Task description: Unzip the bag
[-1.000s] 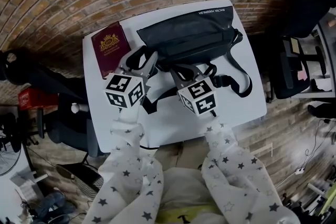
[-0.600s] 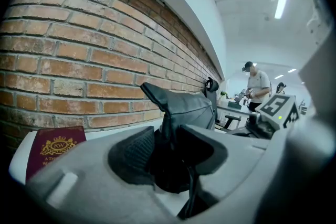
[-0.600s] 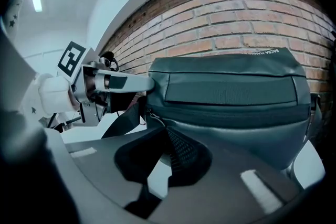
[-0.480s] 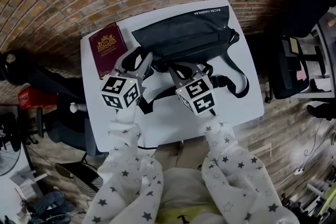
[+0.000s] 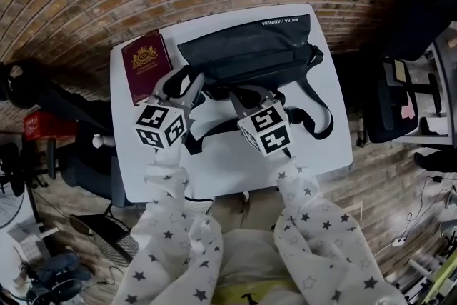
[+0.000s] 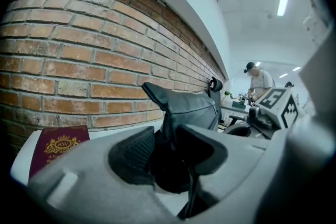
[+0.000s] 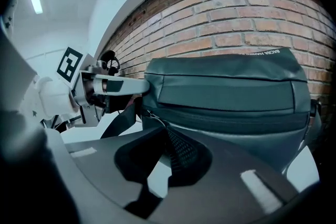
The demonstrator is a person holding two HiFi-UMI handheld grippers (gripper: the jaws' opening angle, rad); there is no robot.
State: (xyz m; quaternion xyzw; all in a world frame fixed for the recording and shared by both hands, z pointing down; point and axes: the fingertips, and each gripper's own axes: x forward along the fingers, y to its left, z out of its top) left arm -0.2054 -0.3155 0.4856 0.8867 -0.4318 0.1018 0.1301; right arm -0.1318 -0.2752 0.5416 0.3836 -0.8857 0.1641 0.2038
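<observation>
Sensibly, your left hand-held gripper (image 5: 189, 76) clamps the bag (image 5: 250, 46) steady while your right hand-held gripper (image 5: 251, 92) pinches the zipper pull (image 7: 152, 117).

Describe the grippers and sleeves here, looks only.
The left hand-held gripper and right hand-held gripper have light grey plastic bodies, each with two jaws lined with black textured pads. Each carries a white cube printed with black square markers. The sleeves are white fabric dotted with dark stars.

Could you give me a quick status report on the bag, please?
Left gripper shut on bag end. Right gripper shut on zipper pull. Bag not yet unzipped. Passport beside it, not in the way.
</observation>
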